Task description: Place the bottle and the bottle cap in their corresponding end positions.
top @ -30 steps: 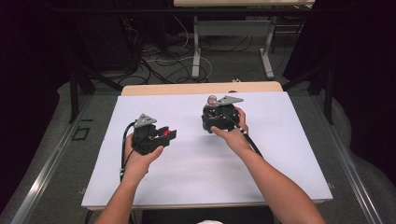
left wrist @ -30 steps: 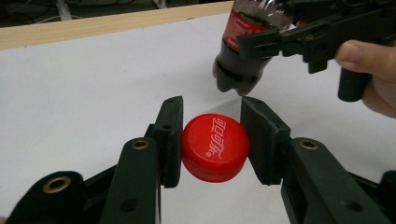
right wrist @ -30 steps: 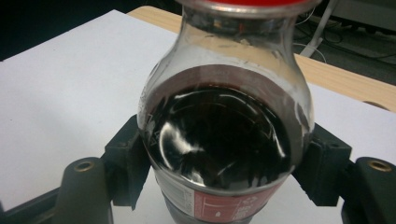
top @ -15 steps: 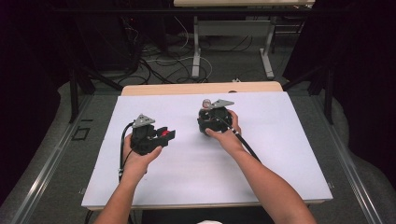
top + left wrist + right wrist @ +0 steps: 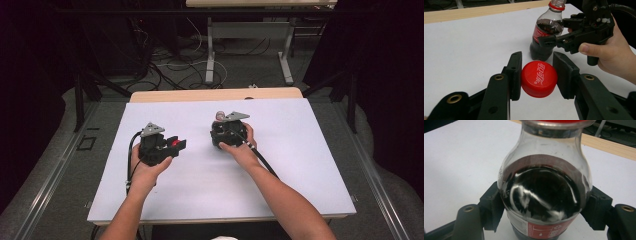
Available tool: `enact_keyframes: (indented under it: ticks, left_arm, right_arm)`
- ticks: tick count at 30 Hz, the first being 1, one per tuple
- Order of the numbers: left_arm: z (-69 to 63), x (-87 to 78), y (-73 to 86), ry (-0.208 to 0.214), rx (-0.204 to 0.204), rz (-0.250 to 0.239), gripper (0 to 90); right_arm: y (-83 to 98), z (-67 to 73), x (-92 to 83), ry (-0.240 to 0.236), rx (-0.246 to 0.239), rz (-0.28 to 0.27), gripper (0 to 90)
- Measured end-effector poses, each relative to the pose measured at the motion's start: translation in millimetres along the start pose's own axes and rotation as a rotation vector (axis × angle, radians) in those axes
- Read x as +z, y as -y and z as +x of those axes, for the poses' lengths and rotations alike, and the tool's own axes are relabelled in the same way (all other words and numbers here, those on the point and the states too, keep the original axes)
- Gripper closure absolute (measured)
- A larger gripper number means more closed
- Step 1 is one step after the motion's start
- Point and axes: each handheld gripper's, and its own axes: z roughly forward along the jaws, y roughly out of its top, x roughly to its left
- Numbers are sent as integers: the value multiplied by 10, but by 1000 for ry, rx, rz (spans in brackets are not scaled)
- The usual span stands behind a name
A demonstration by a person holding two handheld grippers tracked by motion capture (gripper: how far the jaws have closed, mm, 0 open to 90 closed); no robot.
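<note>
A small cola bottle (image 5: 547, 30) stands upright on the white table top (image 5: 300, 165), half full of dark drink, with a red ring at its neck. My right gripper (image 5: 227, 132) is shut on its body, and in the right gripper view the two jaws of the right gripper (image 5: 544, 207) press both sides of the bottle (image 5: 544, 187). To its left my left gripper (image 5: 177, 145) points at the bottle and holds a red screw cap (image 5: 174, 143). In the left gripper view the cap (image 5: 539, 78) sits between the pads just short of the bottle's base.
A wooden strip (image 5: 215, 95) borders the table's far edge. Beyond it the floor holds loose cables (image 5: 170, 65) and the legs of another table (image 5: 287, 50). Bare white surface lies to the right and in front of both hands.
My right gripper has carried the bottle a little to the left and nearer, toward the left gripper. The left gripper with the cap has stayed put.
</note>
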Motion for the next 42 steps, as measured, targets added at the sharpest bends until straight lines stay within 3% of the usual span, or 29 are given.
enact_keyframes:
  ticks: [6, 10, 21, 27, 35, 39, 42]
  left_arm:
    - [-16, 19, 8, 4, -5, 0, 609]
    - [-13, 22, 9, 2, 0, 4, 609]
    - [-5, 48, 29, -4, 0, 10, 609]
    - [-9, 83, 41, 0, 2, 32, 609]
    - [-8, 117, 62, 4, -7, 35, 609]
    - [-2, 120, 70, 0, -2, 36, 609]
    - [5, 126, 73, 3, 3, 36, 609]
  right_arm:
    - [20, 1, -5, -2, -8, -6, 287]
    - [28, -17, 0, -21, 12, 0, 270]
    - [67, -41, -78, -36, 9, 28, 162]
    - [68, -59, -217, -25, -4, 58, 148]
    - [121, -56, -383, -24, -35, 76, 39]
    - [123, -76, -492, -17, 3, 100, 0]
    - [131, -97, -594, 11, 1, 98, 0]
